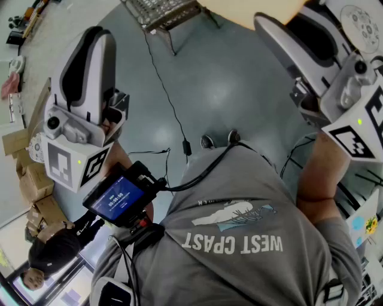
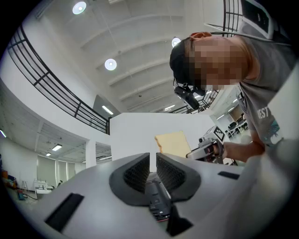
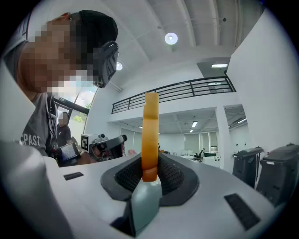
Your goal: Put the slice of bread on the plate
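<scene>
The slice of bread (image 3: 150,135) stands edge-on between the pads of my right gripper (image 3: 150,169), which is shut on its lower edge. In the head view the same tan bread (image 1: 257,11) sticks out past the right gripper (image 1: 266,27) at the top, held up in the air. The left gripper view shows the bread's flat face (image 2: 173,143) with the right gripper (image 2: 208,147) beside it. My left gripper (image 2: 153,161) has its jaws drawn together with only a thin slit and nothing between them; it is also raised (image 1: 96,36). No plate is in view.
Below me are the person's grey shirt (image 1: 239,239) and a screen device (image 1: 116,200) with cables. On the grey floor lie a black cable (image 1: 170,107) and a metal rack (image 1: 161,12). Cardboard boxes (image 1: 30,179) stand at left. Grey bins (image 3: 275,172) stand at right.
</scene>
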Demonstrator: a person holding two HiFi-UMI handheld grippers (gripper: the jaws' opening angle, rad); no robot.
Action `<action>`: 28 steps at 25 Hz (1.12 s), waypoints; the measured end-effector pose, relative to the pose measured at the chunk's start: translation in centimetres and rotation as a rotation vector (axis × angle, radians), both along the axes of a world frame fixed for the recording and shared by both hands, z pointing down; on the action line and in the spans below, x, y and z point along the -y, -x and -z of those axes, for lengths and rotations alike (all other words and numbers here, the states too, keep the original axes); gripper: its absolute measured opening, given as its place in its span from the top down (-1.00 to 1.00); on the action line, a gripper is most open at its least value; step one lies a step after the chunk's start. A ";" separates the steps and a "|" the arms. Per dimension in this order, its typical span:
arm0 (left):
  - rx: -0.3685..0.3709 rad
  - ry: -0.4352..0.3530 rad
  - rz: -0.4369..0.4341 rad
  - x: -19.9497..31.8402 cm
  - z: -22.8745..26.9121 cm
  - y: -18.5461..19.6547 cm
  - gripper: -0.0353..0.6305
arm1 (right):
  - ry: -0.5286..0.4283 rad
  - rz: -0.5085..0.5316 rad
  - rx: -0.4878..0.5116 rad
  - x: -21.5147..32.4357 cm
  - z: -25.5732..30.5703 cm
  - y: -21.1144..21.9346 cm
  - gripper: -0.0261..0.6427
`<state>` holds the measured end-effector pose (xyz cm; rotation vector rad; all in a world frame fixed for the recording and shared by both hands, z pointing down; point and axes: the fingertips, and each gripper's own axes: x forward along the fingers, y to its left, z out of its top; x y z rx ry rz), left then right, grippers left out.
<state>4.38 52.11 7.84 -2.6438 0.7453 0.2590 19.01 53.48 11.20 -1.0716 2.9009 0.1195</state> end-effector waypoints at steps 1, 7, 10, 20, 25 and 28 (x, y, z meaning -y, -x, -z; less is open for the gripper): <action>0.000 0.000 -0.001 0.0 0.0 -0.1 0.74 | -0.001 0.000 0.001 0.0 0.0 0.0 0.66; 0.002 0.004 -0.004 0.1 -0.1 -0.1 0.75 | -0.003 0.010 0.006 0.0 0.0 0.3 0.66; 0.006 0.008 0.010 0.2 -0.2 0.1 0.75 | 0.002 0.023 0.007 0.1 -0.1 0.7 0.66; 0.001 0.036 0.028 0.2 1.0 -1.6 0.75 | 0.030 0.020 0.018 3.2 -0.7 1.1 0.66; 0.003 0.059 0.035 1.9 -0.8 -1.0 0.74 | 0.043 0.016 0.024 4.8 -0.9 1.1 0.66; 0.000 0.064 0.032 4.3 -1.1 -2.6 0.74 | 0.051 0.014 0.028 5.4 -1.0 1.0 0.66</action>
